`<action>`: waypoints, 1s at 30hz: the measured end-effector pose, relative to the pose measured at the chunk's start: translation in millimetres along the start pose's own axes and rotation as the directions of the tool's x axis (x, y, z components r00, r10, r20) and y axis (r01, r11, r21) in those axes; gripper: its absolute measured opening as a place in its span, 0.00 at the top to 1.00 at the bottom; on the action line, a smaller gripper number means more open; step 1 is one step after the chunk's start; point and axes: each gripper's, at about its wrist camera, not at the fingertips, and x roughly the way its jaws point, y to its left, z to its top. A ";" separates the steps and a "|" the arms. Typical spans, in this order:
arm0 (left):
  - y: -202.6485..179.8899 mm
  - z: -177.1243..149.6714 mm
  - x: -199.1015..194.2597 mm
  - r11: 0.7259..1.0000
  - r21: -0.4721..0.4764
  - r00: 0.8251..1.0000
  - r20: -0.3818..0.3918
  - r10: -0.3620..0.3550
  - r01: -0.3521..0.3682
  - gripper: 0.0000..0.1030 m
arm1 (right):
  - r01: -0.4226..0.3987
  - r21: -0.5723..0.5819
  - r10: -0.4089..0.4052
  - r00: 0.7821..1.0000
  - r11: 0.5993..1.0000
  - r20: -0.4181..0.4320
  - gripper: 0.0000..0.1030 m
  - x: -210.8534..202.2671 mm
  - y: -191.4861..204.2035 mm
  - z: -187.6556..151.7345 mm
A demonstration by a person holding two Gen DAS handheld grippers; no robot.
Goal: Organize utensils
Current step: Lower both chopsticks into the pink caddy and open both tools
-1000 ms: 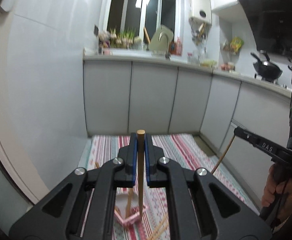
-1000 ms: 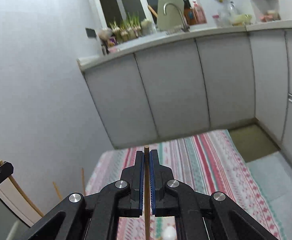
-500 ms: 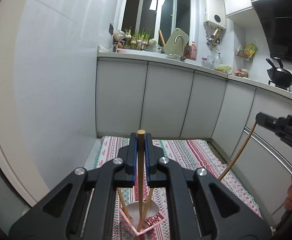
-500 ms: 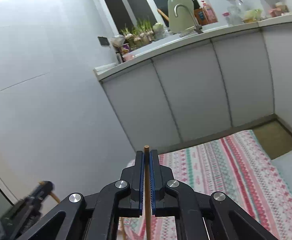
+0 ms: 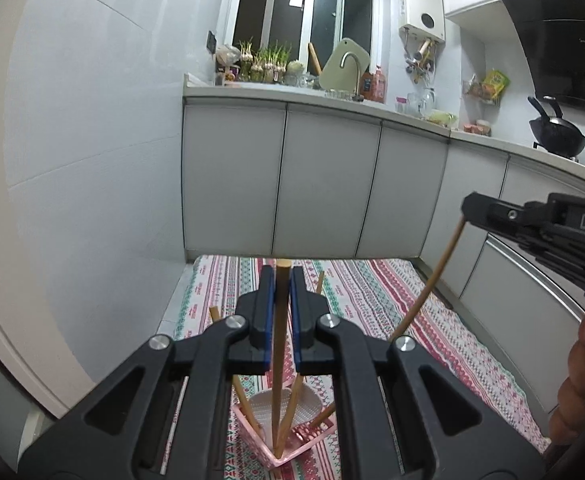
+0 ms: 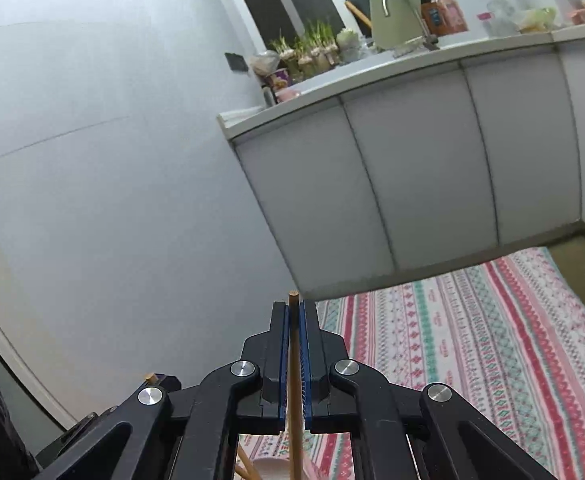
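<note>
My left gripper is shut on a wooden chopstick held upright, its lower end inside a pink holder on the striped cloth. Several other chopsticks lean in the holder. My right gripper is shut on another wooden chopstick that points down. In the left wrist view the right gripper shows at the right with its chopstick slanting down toward the holder. The left gripper's tip shows at the lower left of the right wrist view.
The cloth covers a table next to a white wall. Grey kitchen cabinets stand behind it, with a sink tap, plants and a wok on the counter. A white cup sits below the right gripper.
Both grippers have moved over the pink holder. The left chopstick's lower end has gone down into it, and the right gripper has come closer to the left one.
</note>
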 end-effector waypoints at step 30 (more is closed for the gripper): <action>15.2 -4.8 18.4 0.993 -0.112 0.986 -0.161 -0.046 0.028 0.86 | -0.025 -0.035 0.017 0.974 0.999 -0.224 0.93 76.9 -1.1 -49.7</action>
